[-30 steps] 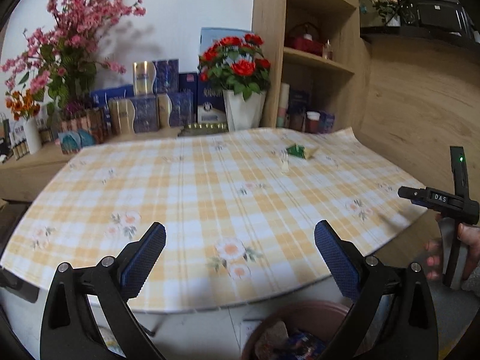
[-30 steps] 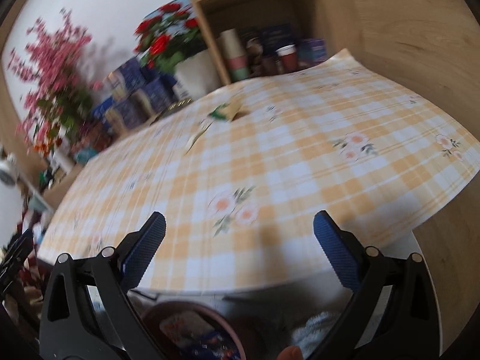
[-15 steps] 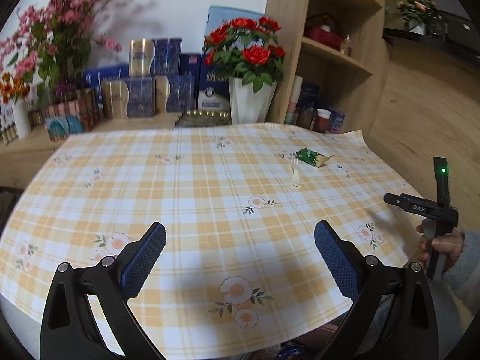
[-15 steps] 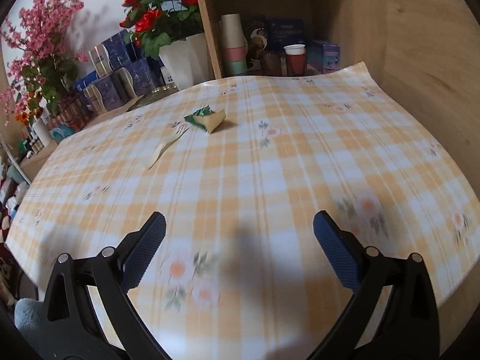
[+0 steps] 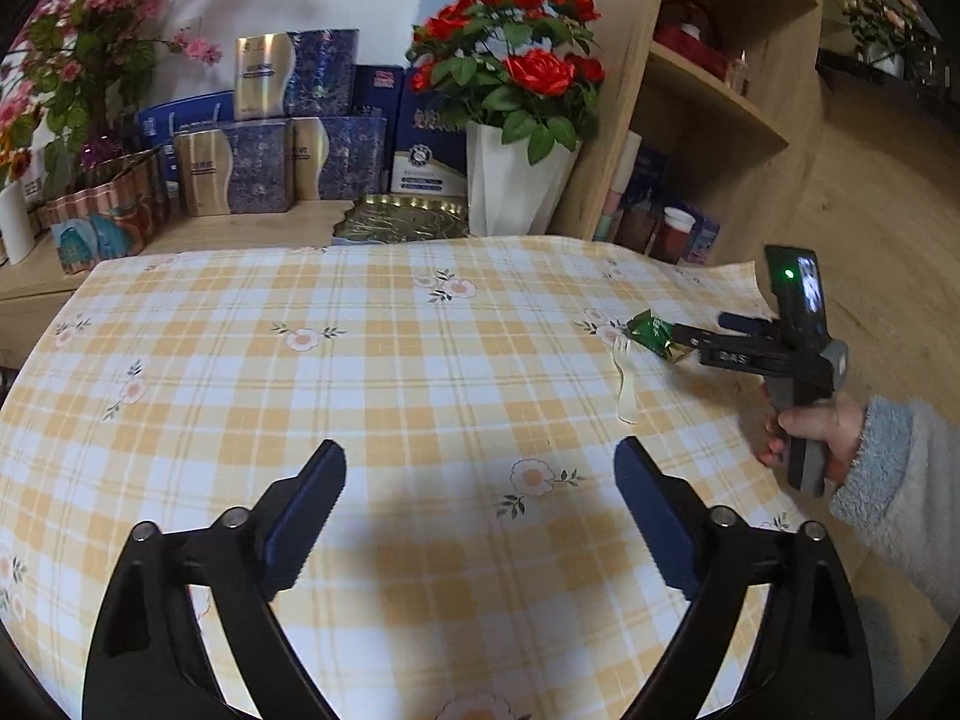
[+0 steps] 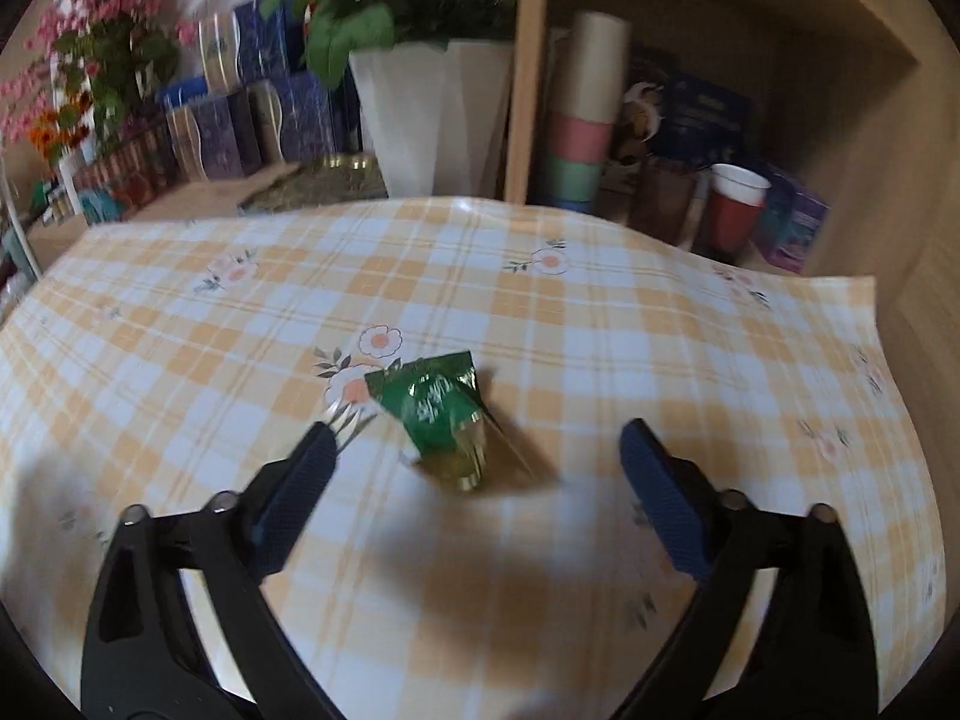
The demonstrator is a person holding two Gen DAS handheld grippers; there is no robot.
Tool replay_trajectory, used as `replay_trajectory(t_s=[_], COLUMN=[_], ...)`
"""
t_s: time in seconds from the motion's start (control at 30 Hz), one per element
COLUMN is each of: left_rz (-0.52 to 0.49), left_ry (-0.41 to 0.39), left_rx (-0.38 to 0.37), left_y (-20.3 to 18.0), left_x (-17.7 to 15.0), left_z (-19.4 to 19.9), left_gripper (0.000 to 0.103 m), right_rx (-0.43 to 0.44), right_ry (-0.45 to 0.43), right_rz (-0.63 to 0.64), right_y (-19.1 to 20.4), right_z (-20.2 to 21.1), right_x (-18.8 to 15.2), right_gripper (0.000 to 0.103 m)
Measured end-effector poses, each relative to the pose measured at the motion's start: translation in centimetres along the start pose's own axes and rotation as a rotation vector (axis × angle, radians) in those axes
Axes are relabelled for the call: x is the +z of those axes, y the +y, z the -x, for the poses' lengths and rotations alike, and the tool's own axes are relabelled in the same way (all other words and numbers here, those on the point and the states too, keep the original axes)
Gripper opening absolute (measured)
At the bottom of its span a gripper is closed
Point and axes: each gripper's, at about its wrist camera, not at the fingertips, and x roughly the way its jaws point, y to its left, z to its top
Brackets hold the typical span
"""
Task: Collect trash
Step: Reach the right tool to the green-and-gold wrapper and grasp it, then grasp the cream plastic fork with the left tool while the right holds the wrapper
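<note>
**Right gripper closing in on the green wrapper**

Right gripper [image 6: 474, 498] hangs low over the checked tablecloth [image 6: 630, 324], jaws wide, just been closing a little, wrapper between them but no pad touching it yet. Left gripper [image 5: 480, 510] sits nearer the table's front edge, well short of the wrapper, jaws also wide and just been narrowing, nothing but cloth between them.

Doing the step well, imo: keep the right gripper coming down so the pads straddle the crumpled green foil wrapper [image 6: 441, 411] at its bulkiest part, not the thin gold tail. Foil is light and slippery; it prob. skates off if one pad hits first, so centre it, then squeeze. Watch the plastic fork [image 5: 625, 381] lying just left of the wrapper; the left-hand pad is right at its tines in the right wrist view and could pinch it too.

Wrapper orientation, right wrist view: long axis runs roughly near-to-far, tilted a bit, wide green end away from the gripper, crushed gold end toward it. Jaws thus close across the short width, which suits.

Beyond the wrapper: white vase of red roses [image 6: 438, 114], stacked paper cups [image 6: 585, 120] and a red cup [image 6: 735, 210] in the shelf.
</note>
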Motion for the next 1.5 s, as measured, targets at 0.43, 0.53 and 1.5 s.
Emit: replay_trajectory(t_s=[0.43,0.53,1.5], left_rz=[-0.113,-0.121,-0.209], left_ry=[0.128,0.177,0.23], left_rx=[-0.167,-0.197,-0.235], left_y=[-6.2,-8.4,-13.9], left_x=[3.4,3.7,3.0], left_z=[-10.4,-13.3,-11.7], left_gripper=[0.052,0.048,0.016], right_rx=[0.074,0.085,0.001], right_ry=[0.049,-0.078,-0.136], right_rz=[-0.154,-0.228,-0.261], right_y=[-2.9,-4.0,-4.3], right_z=[-1.6,0.6,1.5], right_x=[-1.3,-2.3,-2.3], right_gripper=[0.038,0.036,0.036])
